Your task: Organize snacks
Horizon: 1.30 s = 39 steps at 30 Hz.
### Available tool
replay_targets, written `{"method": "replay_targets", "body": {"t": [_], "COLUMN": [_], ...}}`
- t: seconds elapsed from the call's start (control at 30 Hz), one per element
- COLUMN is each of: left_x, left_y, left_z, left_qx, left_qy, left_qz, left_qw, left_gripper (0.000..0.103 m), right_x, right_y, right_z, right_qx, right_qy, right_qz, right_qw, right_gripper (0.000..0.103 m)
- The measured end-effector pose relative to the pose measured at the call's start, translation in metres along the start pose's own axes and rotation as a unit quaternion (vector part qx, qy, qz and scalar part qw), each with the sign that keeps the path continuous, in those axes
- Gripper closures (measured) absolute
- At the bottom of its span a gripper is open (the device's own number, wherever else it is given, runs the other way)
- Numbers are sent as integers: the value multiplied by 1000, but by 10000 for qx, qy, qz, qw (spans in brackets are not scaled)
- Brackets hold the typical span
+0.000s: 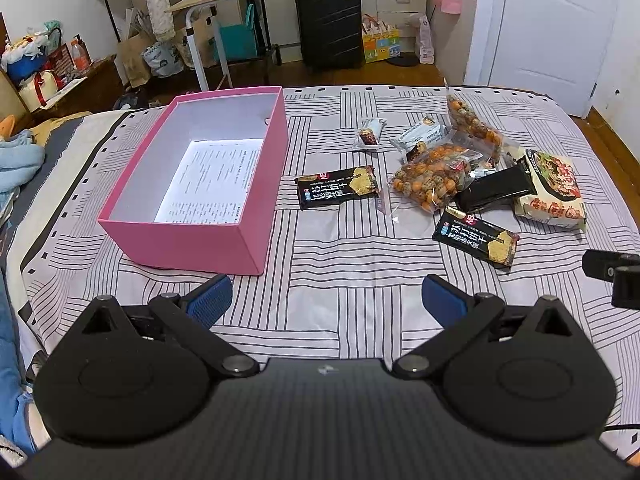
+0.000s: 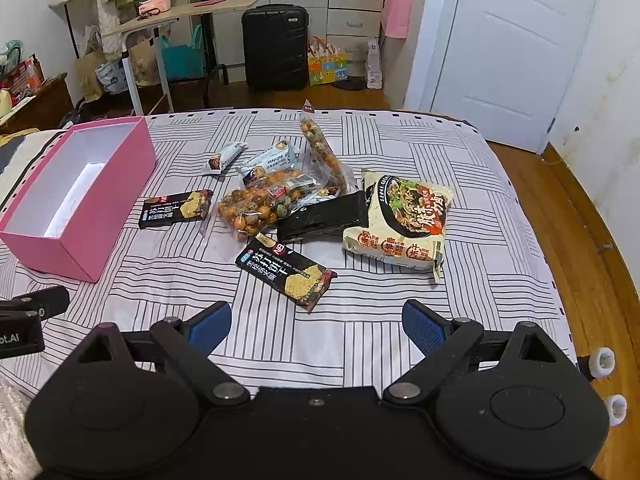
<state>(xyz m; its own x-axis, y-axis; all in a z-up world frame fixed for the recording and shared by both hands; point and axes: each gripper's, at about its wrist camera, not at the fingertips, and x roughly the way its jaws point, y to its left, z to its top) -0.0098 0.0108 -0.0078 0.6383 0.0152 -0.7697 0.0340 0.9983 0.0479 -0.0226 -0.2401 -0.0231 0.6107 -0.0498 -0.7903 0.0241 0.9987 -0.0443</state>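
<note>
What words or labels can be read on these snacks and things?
"苏打饼干" and "NB": near black cracker packet.
"苏打饼干": second cracker packet beside the pink box.
"ot.AI", cut off: black device at left edge.
Noodle bag, box's printed sheet, small wrappers: too blurred to read.

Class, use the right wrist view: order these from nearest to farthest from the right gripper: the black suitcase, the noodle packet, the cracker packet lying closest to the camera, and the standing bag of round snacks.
From the right gripper:
1. Cracker packet, just ahead of the fingers, slightly left.
2. Noodle packet, ahead and right.
3. Standing bag of round snacks, mid-bed, behind the pile.
4. Black suitcase, on the floor beyond the bed.
</note>
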Motion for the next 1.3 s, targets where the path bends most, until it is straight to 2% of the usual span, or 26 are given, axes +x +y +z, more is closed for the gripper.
{"method": "replay_targets", "body": {"t": [0.67,0.83,0.93,1.03,1.1,1.17,1.3], "left_x": [3,6,5,0,-3,-4,9], "left_y": [-7,-9,-10,-13,-16,-20,-32], "left_z": [-9,-2,6,19,29,38,57], "left_qx": [23,11,54,244,285,298,427], "left_qy": [50,113,61,-137,-370,-617,-834], "left_qz": [15,58,102,237,561,727,591], "left_qw": [10000,9999,9999,9993,9973,9950,9938], "left_gripper": [0,0,0,0,0,0,0], "right_x": [4,8,6,-2,0,8,29], "right_y": [-2,-1,-4,-9,-14,-20,-26], "right_z": [-2,2,10,20,24,26,31], "right_qx": [-68,-147,-255,-369,-513,-576,-833], "right_qy": [34,29,-137,-563,-832,-941,-1172], "right_qz": [-36,-95,18,161,318,470,871], "right_qw": [10000,9998,9996,9976,9947,9928,9858], "right_gripper": [8,8,8,8,8,9,10]}}
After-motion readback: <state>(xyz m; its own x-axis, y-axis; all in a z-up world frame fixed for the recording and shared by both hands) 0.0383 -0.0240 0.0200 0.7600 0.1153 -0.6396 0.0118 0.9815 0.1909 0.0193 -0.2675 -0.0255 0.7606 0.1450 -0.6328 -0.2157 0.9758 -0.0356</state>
